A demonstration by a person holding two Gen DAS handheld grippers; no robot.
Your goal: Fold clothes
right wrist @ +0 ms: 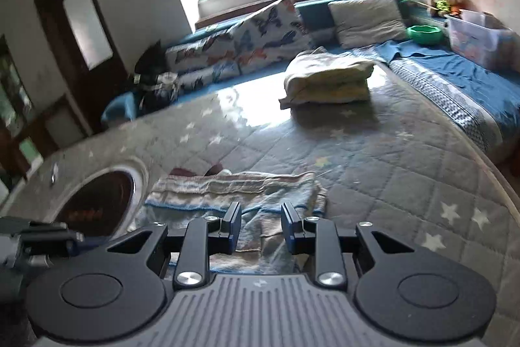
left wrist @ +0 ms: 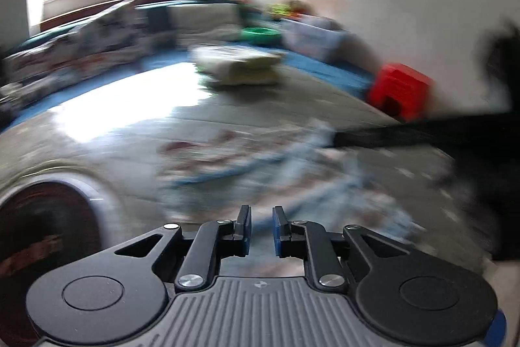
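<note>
Evidently I am partway through: a folded cream and yellow bundle of cloth [right wrist: 326, 80] already sits on the grey star-patterned quilted mat [right wrist: 390, 158], well beyond the pale blue and pink striped garment [right wrist: 240, 194], which lies flattened with at least one fold in it but, I judge, needs more. My right gripper [right wrist: 261, 228] hovers just over the garment's near edge, jaws parted and empty; my left gripper [left wrist: 261, 228], blurred above that garment, has its jaws narrowly apart, holding nothing
</note>
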